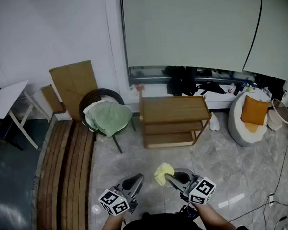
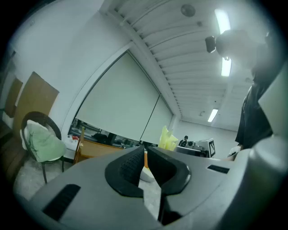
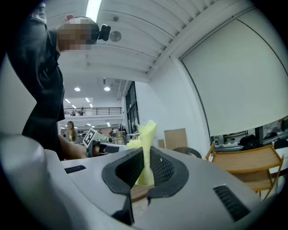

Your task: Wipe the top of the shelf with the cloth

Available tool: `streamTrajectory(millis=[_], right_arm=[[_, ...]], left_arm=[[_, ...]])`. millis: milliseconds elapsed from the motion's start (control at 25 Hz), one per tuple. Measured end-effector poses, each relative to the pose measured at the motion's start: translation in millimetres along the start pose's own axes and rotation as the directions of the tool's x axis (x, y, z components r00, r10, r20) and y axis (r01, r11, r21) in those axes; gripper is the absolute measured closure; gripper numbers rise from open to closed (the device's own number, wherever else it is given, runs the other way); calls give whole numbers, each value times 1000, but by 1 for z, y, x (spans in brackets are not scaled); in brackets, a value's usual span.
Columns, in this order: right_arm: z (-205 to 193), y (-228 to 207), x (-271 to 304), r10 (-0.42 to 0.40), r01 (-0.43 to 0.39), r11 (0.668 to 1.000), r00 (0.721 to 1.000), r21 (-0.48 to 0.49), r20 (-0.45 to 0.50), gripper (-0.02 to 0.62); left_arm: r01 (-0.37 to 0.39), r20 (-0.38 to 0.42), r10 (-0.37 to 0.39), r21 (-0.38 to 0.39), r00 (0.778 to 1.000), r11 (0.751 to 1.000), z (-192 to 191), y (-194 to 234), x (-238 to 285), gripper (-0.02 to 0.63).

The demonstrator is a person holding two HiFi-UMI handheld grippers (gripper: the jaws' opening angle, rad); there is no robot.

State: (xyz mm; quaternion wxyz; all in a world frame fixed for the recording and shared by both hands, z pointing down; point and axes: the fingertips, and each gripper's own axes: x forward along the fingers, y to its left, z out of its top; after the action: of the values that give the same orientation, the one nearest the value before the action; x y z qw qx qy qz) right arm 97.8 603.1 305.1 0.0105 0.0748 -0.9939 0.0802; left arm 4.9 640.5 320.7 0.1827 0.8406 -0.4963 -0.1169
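Right gripper (image 3: 145, 165) is pinching yellow cloth (image 3: 146, 134); left gripper (image 2: 145, 158) is sitting closed, empty. Chair (image 1: 101, 94) is cradling green cushion (image 1: 110, 117).

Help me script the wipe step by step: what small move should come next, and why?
Probably carry the right tool forward toward the shelf. The tool is shut on the yellow cloth, so the grasp looks done, but it is close to the person, well short of the shelf, whose top is bare.
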Motion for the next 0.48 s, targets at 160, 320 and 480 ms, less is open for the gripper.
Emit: streamTrajectory(millis=[160, 320, 480], right_arm=[[-4, 4, 26, -21, 21, 1000, 1000, -14, -13, 549], [-11, -3, 33, -90, 89, 996, 995, -14, -35, 549], [-14, -17, 27, -171, 171, 985, 985, 5, -32, 549]], left_arm=[[6, -11, -6, 1, 1000, 1000, 2, 18, -6, 594], [27, -30, -27, -14, 999, 1000, 1, 33, -5, 594], [59, -51, -61, -40, 997, 997, -7, 47, 3, 594]])
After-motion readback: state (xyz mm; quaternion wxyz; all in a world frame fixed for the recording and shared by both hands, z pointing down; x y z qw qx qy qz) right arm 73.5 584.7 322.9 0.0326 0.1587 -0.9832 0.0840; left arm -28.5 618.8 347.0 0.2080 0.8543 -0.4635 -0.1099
